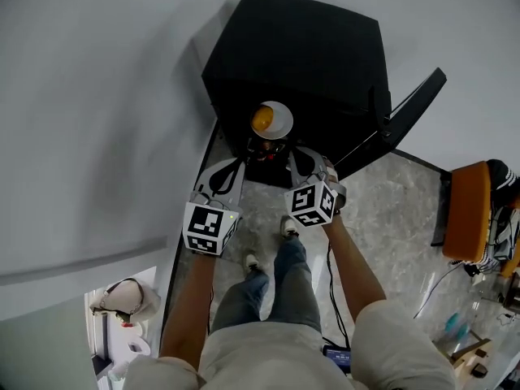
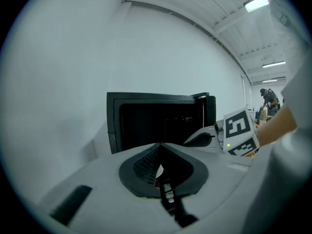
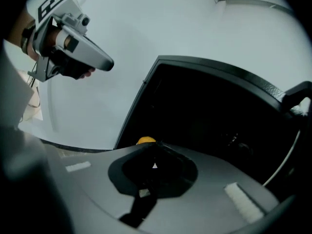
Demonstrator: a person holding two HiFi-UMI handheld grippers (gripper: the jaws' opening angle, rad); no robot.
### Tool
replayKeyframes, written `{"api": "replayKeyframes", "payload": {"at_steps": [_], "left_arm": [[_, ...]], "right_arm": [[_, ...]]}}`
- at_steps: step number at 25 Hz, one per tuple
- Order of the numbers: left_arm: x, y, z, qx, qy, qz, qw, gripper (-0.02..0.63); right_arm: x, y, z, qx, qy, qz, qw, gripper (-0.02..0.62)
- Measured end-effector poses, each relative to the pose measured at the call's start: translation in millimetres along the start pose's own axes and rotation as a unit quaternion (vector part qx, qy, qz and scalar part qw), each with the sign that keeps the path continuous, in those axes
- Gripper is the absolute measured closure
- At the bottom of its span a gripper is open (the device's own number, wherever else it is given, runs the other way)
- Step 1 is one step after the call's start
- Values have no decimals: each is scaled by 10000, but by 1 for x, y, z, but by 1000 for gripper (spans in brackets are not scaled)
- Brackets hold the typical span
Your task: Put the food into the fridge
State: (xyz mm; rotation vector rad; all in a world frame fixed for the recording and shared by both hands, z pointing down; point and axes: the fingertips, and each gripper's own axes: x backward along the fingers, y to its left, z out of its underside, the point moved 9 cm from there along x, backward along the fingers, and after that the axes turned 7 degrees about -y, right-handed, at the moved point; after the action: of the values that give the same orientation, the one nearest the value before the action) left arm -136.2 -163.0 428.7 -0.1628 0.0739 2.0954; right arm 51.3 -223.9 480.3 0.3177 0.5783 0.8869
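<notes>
A small white plate (image 1: 281, 125) with an orange piece of food (image 1: 262, 119) hangs in front of the open black fridge (image 1: 301, 63). My left gripper (image 1: 249, 154) comes at the plate's near rim from the left and my right gripper (image 1: 286, 151) from the right. Both are shut, each with a thin white sliver of the plate pinched between its pads. In the right gripper view the orange food (image 3: 145, 140) peeks over my shut right gripper (image 3: 155, 163), with the dark fridge (image 3: 219, 111) behind. In the left gripper view my left gripper (image 2: 160, 167) faces the fridge's opening (image 2: 146, 121).
The fridge door (image 1: 410, 108) stands swung out to the right. A white wall runs along the left. An orange chair (image 1: 467, 210) and a cluttered table (image 1: 467, 340) are at the right, and a cable (image 1: 333, 291) lies on the marble floor beside the person's legs.
</notes>
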Motion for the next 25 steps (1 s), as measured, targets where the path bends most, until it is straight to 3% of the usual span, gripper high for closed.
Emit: {"api": "replayKeyframes", "payload": {"at_steps": [7, 25], "left_arm": [[14, 2, -33, -127, -235, 50, 9996, 603], [63, -14, -122, -644, -776, 491, 9937, 601]], "right_arm": [[42, -21, -44, -286, -439, 224, 9984, 591], [147, -54, -136, -611, -1068, 161, 9923, 591]]}}
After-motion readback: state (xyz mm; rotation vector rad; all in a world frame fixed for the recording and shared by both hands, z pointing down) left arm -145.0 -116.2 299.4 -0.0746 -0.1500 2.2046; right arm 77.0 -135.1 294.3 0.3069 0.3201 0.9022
